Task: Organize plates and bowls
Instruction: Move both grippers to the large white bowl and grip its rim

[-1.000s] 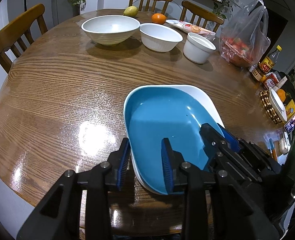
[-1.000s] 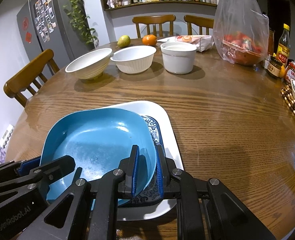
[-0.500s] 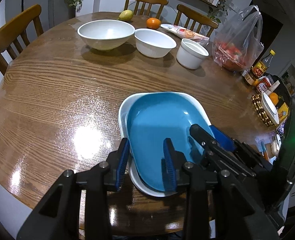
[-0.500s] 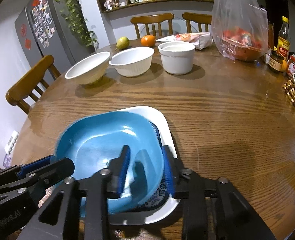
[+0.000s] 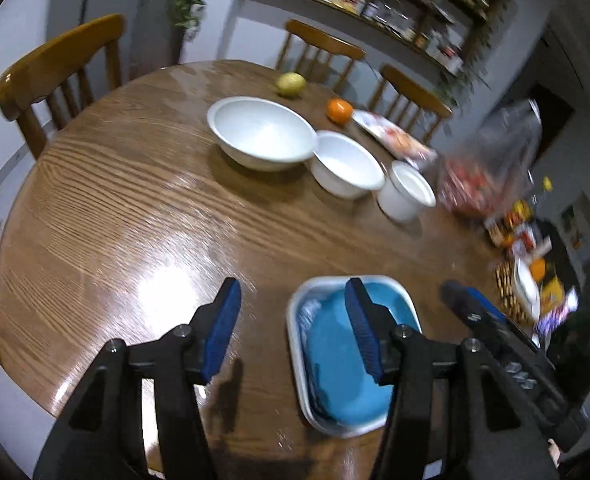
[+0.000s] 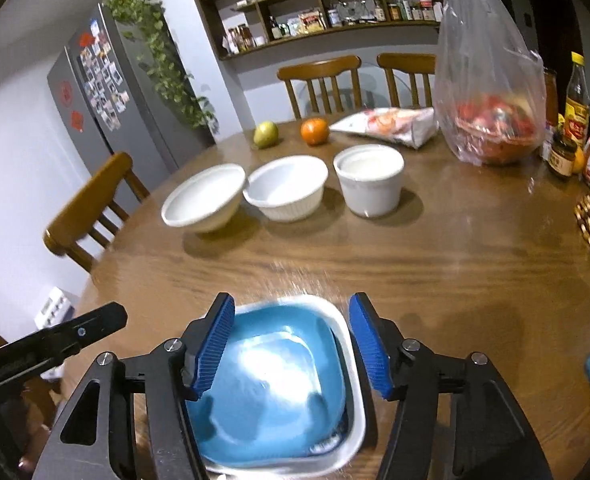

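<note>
The round wooden counter (image 6: 435, 264) carries everything. At its near edge sits the plate stack: a blue dish (image 6: 271, 392) nested on a patterned plate, of which only a sliver shows, inside a white rectangular plate (image 6: 357, 380). Across the counter, well apart from the stack, three white bowls stand in a row: the wide bowl (image 5: 261, 132), the ribbed middle bowl (image 6: 287, 192) touching or just beside it, and the small straight-sided bowl (image 6: 369, 182) a little farther right. A bag of red fruit (image 6: 491, 92), an orange, a pear and a snack packet lie behind them.

The left tongs (image 5: 293, 330) have just been opening and now stand wide with nothing between them; one pad hangs over the bare wood, the other over the blue dish, clear of it. The right tongs (image 6: 291, 350) have also just been opening and stand wide above the stack; the blue dish shows in the gap, but the pads do not press on it.

The plates look finished, so the step in hand is likely the reach for the bowls. To do it well, I would nest small into large: take the small bowl by its rim with one pad inside and one outside, lift it straight up, and lower it into the middle bowl, then carry that pair into the wide one. The glazed walls may slip, so a deep bite over the rim is safer, and the free tongs can steady the receiving bowl.
</note>
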The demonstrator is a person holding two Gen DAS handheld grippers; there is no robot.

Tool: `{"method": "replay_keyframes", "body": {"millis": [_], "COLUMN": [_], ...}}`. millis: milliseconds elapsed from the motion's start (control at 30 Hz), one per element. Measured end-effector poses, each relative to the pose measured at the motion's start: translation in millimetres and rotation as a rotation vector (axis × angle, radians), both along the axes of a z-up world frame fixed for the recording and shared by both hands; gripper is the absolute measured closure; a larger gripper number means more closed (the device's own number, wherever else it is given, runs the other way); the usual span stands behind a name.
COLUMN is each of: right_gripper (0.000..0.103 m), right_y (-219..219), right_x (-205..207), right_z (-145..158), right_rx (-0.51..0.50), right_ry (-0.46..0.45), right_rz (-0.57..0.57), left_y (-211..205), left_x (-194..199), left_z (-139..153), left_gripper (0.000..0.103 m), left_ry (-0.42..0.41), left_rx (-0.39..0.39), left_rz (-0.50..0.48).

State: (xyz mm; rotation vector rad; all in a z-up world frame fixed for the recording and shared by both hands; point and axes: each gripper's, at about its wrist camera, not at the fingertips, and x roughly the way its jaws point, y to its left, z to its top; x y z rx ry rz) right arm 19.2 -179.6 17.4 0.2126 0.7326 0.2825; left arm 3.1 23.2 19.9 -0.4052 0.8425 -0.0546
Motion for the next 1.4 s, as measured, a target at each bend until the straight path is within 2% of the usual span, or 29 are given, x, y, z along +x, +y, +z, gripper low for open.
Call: {"method": "replay_keyframes", "body": {"millis": [133, 267, 467, 567, 633, 767, 933, 1100, 1167, 1200, 1267, 1300, 1367, 1400], "right_gripper": [0.042, 0.042, 0.042, 0.042, 0.042, 0.042, 0.043, 0.063, 0.075, 0.076, 0.079, 0.080, 0.084, 0.085], "right_y": [4, 20, 60, 80, 94, 116, 137, 144, 143, 142, 142, 141, 142, 142], "right_x": [20, 49, 113, 143, 164, 212, 265, 289, 292, 293, 291, 290, 287, 284], "right_z": [22, 43, 62, 67, 67, 50, 6, -32, -39, -41, -42, -43, -42, -42], "right_rx": [0.054, 0.050, 0.068, 0.031, 0.024, 0.016, -0.064, -0.086, -0.096, -0.091, -0.098, -0.103, -0.102, -0.093], "right_ry": [-0.003, 0.004, 0.090, 0.082, 0.088, 0.137, 0.183, 0.249, 0.254, 0.248, 0.231, 0.225, 0.217, 0.221], "right_rz": [0.033, 0.087, 0.193, 0.182, 0.221, 0.261, 0.222, 0.237, 0.221, 0.222, 0.220, 0.222, 0.242, 0.254], "left_y": [23, 48, 72, 76, 77, 81, 83, 86, 86, 85, 83, 81, 79, 77], "left_x": [16, 38, 85, 106, 121, 156, 178, 188, 189, 188, 191, 192, 191, 192], "left_z": [13, 30, 36, 39, 38, 13, -20, -40, -43, -44, -45, -46, -46, -45], "left_gripper": [0.050, 0.050, 0.050, 0.050, 0.050, 0.051, 0.052, 0.055, 0.063, 0.065, 0.078, 0.080, 0.091, 0.092], "left_ry": [-0.014, -0.038, 0.027, 0.033, 0.039, 0.122, 0.209, 0.262, 0.268, 0.269, 0.270, 0.270, 0.271, 0.272], "left_rx": [-0.007, -0.016, -0.035, -0.027, -0.006, -0.005, -0.038, -0.049, -0.054, -0.054, -0.053, -0.053, -0.052, -0.034], "left_rz": [0.070, 0.142, 0.198, 0.206, 0.215, 0.223, 0.200, 0.189, 0.184, 0.178, 0.166, 0.161, 0.152, 0.160]}}
